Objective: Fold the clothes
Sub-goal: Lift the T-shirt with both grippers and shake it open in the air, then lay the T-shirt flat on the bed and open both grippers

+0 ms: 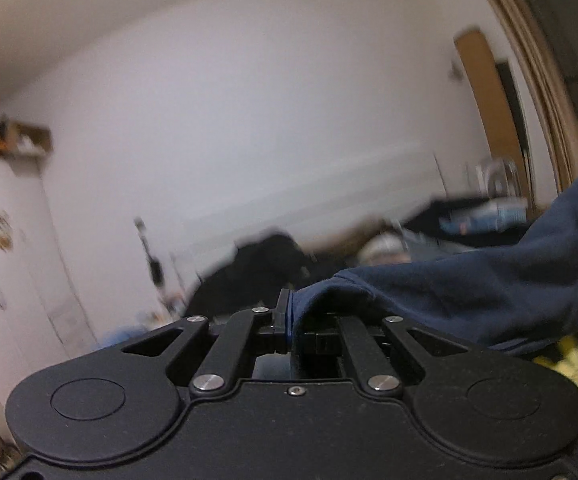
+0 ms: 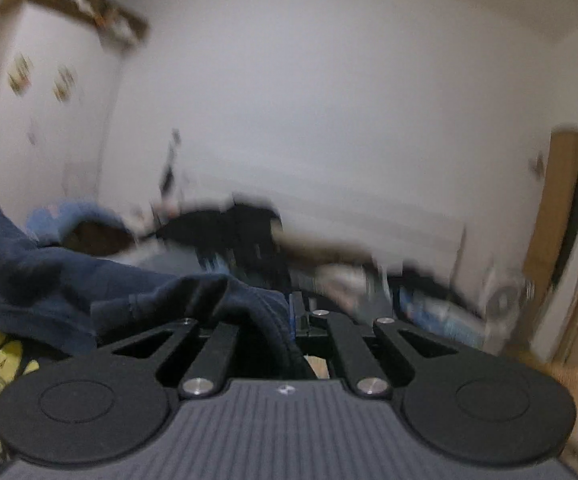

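A navy blue shirt (image 1: 469, 292) with a yellow print hangs lifted in the air between both grippers. My left gripper (image 1: 287, 322) is shut on one edge of it, and the cloth drapes off to the right in the left wrist view. In the right wrist view the same navy shirt (image 2: 69, 280) spreads to the left, its yellow print low at the left edge. My right gripper (image 2: 295, 320) is shut on another edge of the shirt, with a fold lying over its left finger. Both views are blurred by motion.
Behind the shirt lies a blurred heap of dark clothes (image 1: 257, 268) and light items. A white wall fills the background. A white wardrobe (image 1: 5, 260) with boxes on top stands at the left, and a wooden door (image 1: 489, 112) at the right.
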The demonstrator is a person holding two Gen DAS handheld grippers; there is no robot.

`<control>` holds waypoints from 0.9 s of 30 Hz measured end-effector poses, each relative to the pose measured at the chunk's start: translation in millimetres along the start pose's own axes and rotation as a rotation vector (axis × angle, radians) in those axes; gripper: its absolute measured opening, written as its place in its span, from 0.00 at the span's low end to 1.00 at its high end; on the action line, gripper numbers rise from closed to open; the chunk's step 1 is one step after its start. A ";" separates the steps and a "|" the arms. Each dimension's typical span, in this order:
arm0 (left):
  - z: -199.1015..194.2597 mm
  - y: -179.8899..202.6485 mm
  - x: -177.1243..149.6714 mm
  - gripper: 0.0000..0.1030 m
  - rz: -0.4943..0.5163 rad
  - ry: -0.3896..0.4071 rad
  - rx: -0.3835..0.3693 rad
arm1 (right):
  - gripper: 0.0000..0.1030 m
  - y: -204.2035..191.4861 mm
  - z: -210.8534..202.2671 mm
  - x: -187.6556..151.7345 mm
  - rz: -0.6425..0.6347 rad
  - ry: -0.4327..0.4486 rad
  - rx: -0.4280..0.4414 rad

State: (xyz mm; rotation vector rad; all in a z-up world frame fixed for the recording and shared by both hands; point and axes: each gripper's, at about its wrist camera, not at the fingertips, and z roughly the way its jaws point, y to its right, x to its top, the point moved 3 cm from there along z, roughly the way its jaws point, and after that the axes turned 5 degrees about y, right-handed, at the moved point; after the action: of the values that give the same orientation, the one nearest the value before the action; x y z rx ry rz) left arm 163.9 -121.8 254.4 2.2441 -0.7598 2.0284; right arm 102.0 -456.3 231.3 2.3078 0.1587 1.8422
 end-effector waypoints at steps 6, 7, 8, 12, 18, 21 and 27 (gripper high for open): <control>138.3 46.3 -79.8 0.03 0.019 -0.166 -0.063 | 0.03 -6.3 149.9 -99.3 0.015 -0.152 -0.096; 154.0 50.8 -93.0 0.03 0.013 -0.185 -0.078 | 0.03 -8.2 164.0 -114.3 0.022 -0.177 -0.095; 169.7 56.9 -106.4 0.03 0.003 -0.216 -0.097 | 0.03 -9.2 176.1 -129.0 0.029 -0.206 -0.092; 191.9 59.3 -170.2 0.19 0.002 -0.336 -0.137 | 0.10 -16.7 202.8 -179.4 0.062 -0.301 -0.084; 164.0 65.8 -225.4 0.57 0.077 -0.437 -0.202 | 0.53 -32.3 195.5 -229.6 0.026 -0.460 -0.001; 123.5 62.2 -236.8 0.62 0.055 -0.441 -0.230 | 0.57 -37.1 160.3 -236.7 0.042 -0.499 0.049; 44.7 61.6 -256.5 0.65 -0.050 -0.472 -0.280 | 0.64 -38.6 72.2 -253.4 0.210 -0.483 0.045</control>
State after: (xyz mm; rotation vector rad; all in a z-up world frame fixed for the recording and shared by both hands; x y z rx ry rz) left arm 174.0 -104.9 -12.4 2.5531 -0.9309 1.2758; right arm 116.6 -474.1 -34.0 2.8102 -0.1151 1.3075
